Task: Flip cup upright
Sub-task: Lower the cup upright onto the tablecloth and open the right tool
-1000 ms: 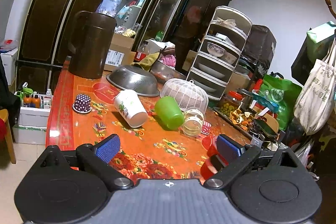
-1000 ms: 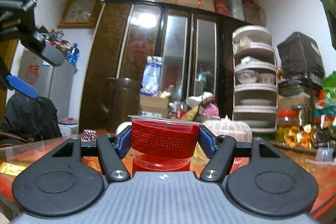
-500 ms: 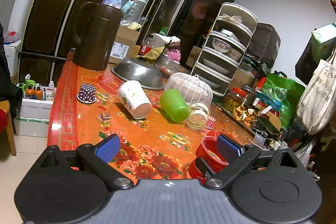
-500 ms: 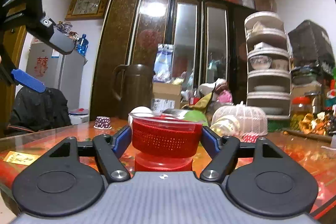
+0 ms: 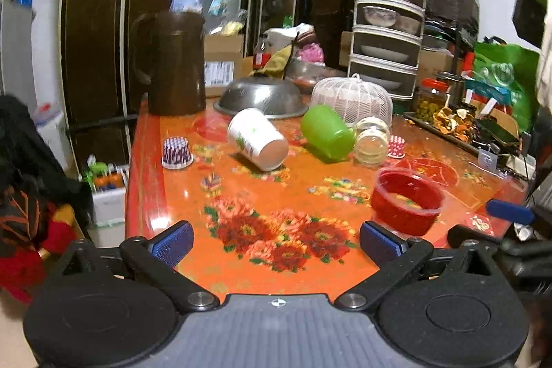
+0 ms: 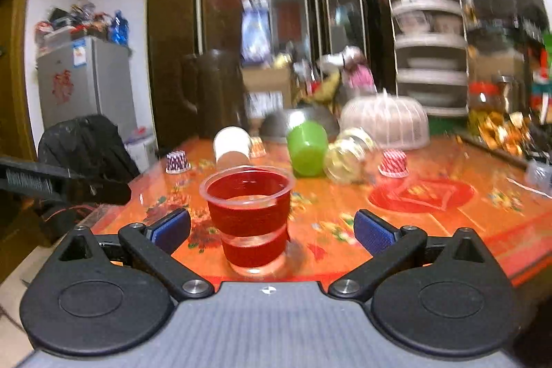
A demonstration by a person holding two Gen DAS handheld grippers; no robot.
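Clear red plastic cup point(image 6: 249, 216) on glossy table point(image 6: 431, 223).

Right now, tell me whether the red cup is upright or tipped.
Upright. The red cup stands on its base on the table, open rim facing up, free between the open right gripper fingers.

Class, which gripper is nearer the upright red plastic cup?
The right gripper: the red plastic cup stands between its open fingers. The left gripper, also open, sits off to the cup's left with the cup beyond its right finger.
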